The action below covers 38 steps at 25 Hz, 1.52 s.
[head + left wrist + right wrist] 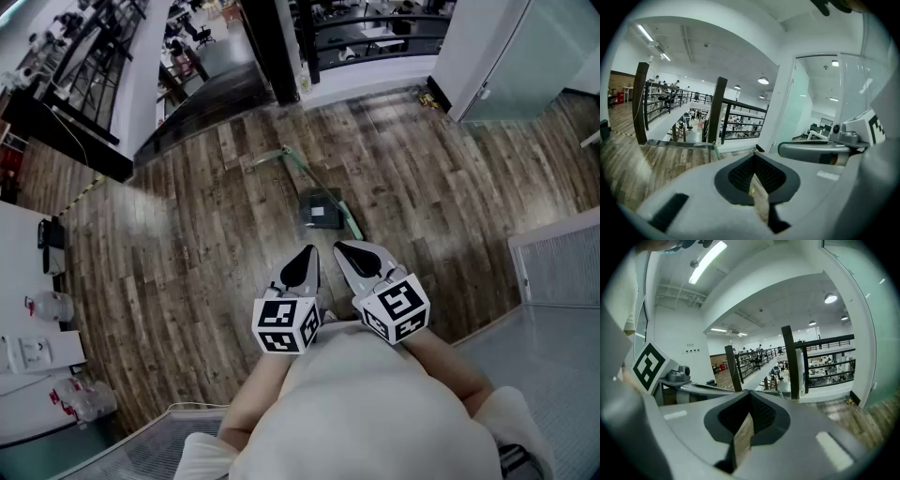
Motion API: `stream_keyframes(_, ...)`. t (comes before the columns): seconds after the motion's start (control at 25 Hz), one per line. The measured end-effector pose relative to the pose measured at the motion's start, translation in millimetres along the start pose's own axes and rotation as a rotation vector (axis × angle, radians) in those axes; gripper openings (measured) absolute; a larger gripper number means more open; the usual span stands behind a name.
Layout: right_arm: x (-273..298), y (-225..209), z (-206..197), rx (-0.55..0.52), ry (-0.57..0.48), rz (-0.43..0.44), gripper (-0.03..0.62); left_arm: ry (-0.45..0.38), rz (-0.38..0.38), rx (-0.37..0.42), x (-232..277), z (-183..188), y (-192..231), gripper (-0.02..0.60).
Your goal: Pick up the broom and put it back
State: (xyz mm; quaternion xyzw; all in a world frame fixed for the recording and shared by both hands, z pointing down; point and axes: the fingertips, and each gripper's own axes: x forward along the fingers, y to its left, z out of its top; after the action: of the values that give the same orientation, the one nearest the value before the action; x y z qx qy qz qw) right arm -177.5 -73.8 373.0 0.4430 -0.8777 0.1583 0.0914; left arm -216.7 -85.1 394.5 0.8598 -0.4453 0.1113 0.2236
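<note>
Jaws clenched on nothing, the left gripper point(302, 265) and right gripper point(361, 258) hang side by side before the person's chest. The green-handled broom point(322, 208) lies flat on the plank floor point(187, 234) at twelve o'clock beyond their tips, untouched.

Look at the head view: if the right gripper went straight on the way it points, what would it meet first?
Probably the broom, lying on the wooden floor just ahead of the right gripper and its closed tips. Height is hard to judge from above, so it might pass over it.
</note>
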Motion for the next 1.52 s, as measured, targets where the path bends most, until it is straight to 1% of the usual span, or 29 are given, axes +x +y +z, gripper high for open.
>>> stream_keyframes(0.12,-4,16,-9,0.007,0.002,-0.005,0.005,-0.011,0.001,-0.005,-16,-6,4,0.005)
stream_keyframes(0.44,0,52,-16,-0.012,0.006,0.004,0.005,-0.028,-0.004,-0.011,-45,-13,16,0.005)
stream_keyframes(0.56,2,60,-16,-0.022,-0.001,0.010,0.005,-0.027,-0.004,-0.015,-50,-15,21,0.005)
stream_keyframes(0.76,3,72,-11,0.017,-0.064,0.027,0.006,-0.030,-0.016,-0.028,-60,-19,27,0.005)
stream_keyframes(0.92,5,77,-17,0.024,-0.053,0.023,0.006,-0.032,-0.024,-0.034,-63,-23,30,0.005)
stream_keyframes(1.08,10,78,-18,0.031,-0.028,0.002,0.006,-0.020,-0.028,-0.039,-63,-22,38,0.005)
stream_keyframes(1.28,11,61,-11,0.073,-0.052,-0.023,0.006,-0.010,-0.043,-0.038,-53,-19,36,0.005)
stream_keyframes(1.52,22,41,-5,0.056,-0.046,-0.033,0.006,-0.010,-0.056,-0.027,-31,-10,36,0.005)
